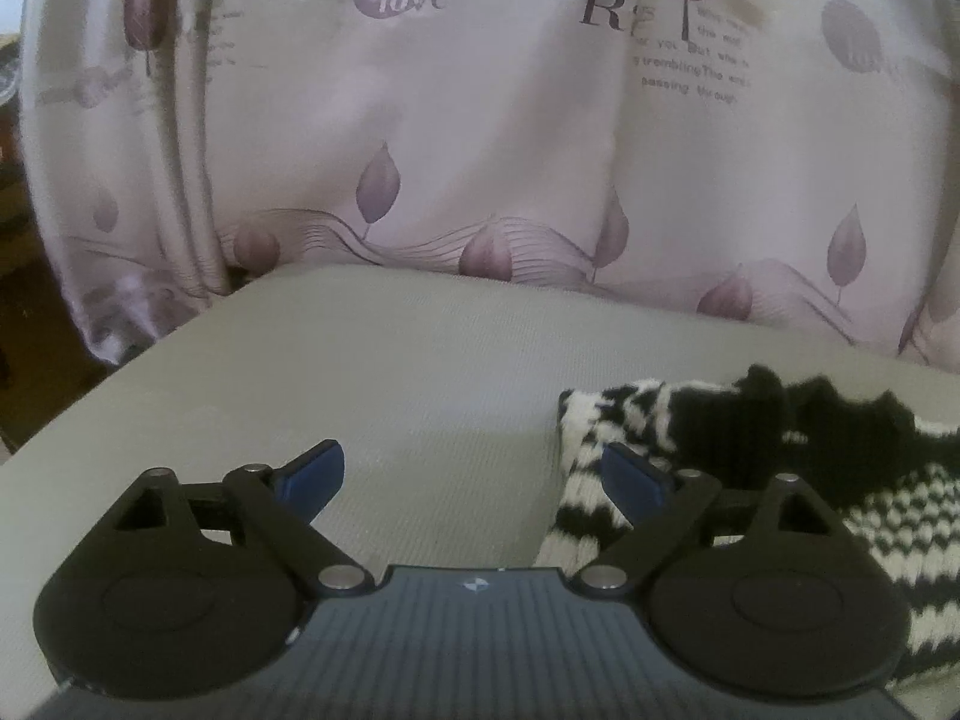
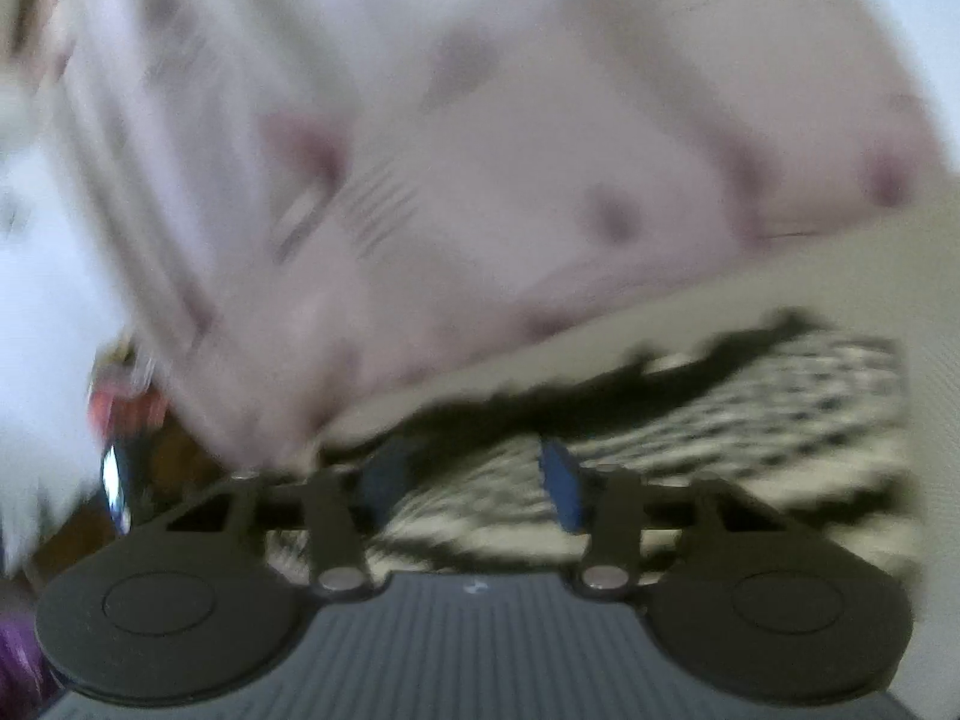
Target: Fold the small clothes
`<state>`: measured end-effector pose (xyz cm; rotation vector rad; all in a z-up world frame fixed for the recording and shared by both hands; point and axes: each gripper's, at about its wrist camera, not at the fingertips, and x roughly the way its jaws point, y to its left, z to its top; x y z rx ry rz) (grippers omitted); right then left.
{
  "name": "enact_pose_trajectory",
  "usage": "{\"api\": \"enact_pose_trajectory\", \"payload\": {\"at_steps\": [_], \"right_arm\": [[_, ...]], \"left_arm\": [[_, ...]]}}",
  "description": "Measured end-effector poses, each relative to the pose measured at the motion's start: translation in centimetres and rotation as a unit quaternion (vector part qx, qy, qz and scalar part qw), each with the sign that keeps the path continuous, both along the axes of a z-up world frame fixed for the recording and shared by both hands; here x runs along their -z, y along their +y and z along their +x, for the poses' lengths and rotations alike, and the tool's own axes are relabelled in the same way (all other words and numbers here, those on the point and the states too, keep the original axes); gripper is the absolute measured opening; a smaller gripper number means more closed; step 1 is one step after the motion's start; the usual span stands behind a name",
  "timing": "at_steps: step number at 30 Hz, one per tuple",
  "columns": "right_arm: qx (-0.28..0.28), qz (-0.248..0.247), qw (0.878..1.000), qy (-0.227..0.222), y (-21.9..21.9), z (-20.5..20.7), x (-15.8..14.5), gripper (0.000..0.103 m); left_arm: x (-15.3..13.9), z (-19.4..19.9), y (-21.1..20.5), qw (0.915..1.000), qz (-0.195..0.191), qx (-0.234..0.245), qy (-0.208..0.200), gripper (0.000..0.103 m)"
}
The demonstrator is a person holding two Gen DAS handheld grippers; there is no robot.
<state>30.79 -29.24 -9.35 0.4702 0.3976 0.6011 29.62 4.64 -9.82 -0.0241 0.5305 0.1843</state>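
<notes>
Left tool (image 1: 474,483): jaws wide, nothing between, over bare desk (image 1: 360,360) in lower middle of left wrist view. Striped knit garment (image 1: 690,420) starts just beside tool's right-hand finger, runs off toward right edge of frame; long axis roughly left-right.

Right tool (image 2: 474,486): view blurred; jaws partly apart, garment (image 2: 720,396) under and beyond fingers, no pinch seen. Judgement: right tool nearer; left needs shift rightward. Farthest: leaf-print curtain (image 1: 480,150).

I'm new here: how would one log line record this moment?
garment: striped knit on table | left gripper: open, empty | right gripper: open over knit
</notes>
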Motion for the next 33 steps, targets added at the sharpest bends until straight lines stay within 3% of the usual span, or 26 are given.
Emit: {"api": "enact_pose_trajectory", "payload": {"at_steps": [1, 5, 8, 10, 12, 13, 15, 16, 17, 22, 24, 27, 30, 32, 33], "right_arm": [[-0.025, -0.02, 0.999, -0.001, 2.3, 0.7, -0.6, 0.024], [-0.099, -0.092, 0.991, 0.025, 11.0, 4.6, -1.2, 0.02], [-0.117, -0.174, 0.976, 0.053, 16.2, 8.5, -0.6, 0.02], [-0.111, -0.195, 0.973, 0.061, 18.3, 11.1, -0.6, 0.02], [-0.062, -0.162, 0.983, 0.052, 18.3, 13.7, -1.4, 0.02], [-0.023, -0.112, 0.993, 0.033, 17.4, 14.6, -2.2, 0.02], [0.016, 0.009, 0.999, 0.036, 14.7, 15.1, -2.9, 0.021], [0.007, 0.051, 0.998, 0.041, 13.7, 14.8, -3.1, 0.021], [-0.003, 0.063, 0.997, 0.034, 13.1, 14.0, -3.1, 0.021], [-0.009, 0.017, 1.0, -0.01, 9.4, 5.1, -2.4, 0.021], [0.013, 0.007, 1.0, -0.006, 7.3, 1.3, -1.1, 0.021], [0.071, -0.029, 0.997, 0.001, 3.3, -3.7, 0.5, 0.022], [0.121, -0.025, 0.992, 0.013, -0.7, -6.9, 2.1, 0.022], [0.147, -0.02, 0.989, 0.023, -2.7, -8.0, 3.0, 0.022], [0.157, -0.014, 0.987, 0.03, -3.4, -8.2, 3.5, 0.022]], "left_arm": [[0.0, -0.4, 0.0, 1.0, 0.0, -0.004, 0.0, 0.092], [0.3, -1.3, 0.4, 0.9997, -0.024, 0.003, 0.01, 0.093], [0.6, -1.8, 0.4, 0.9993, -0.025, 0.02, 0.019, 0.094], [0.8, -2.1, 0.4, 0.9991, -0.022, 0.028, 0.023, 0.095], [0.8, -2.3, 0.4, 0.9991, -0.019, 0.032, 0.021, 0.096], [0.8, -2.4, 0.5, 0.999, -0.018, 0.034, 0.021, 0.097], [0.8, -2.5, 0.7, 0.9988, -0.017, 0.039, 0.023, 0.1], [0.8, -2.5, 0.8, 0.9987, -0.016, 0.042, 0.022, 0.1], [0.8, -2.4, 0.9, 0.9987, -0.014, 0.044, 0.021, 0.1], [1.0, -2.0, 1.4, 0.9985, -0.013, 0.049, 0.017, 0.1], [1.3, -1.4, 2.0, 0.9976, -0.03, 0.058, 0.025, 0.099], [1.8, 0.0, 2.9, 0.9933, -0.072, 0.077, 0.047, 0.09], [2.3, 1.4, 2.8, 0.9874, -0.099, 0.104, 0.065, 0.085], [2.2, 1.8, 2.2, 0.9848, -0.101, 0.125, 0.066, 0.07], [2.1, 2.0, 1.8, 0.9836, -0.096, 0.136, 0.07, 0.042]]}}
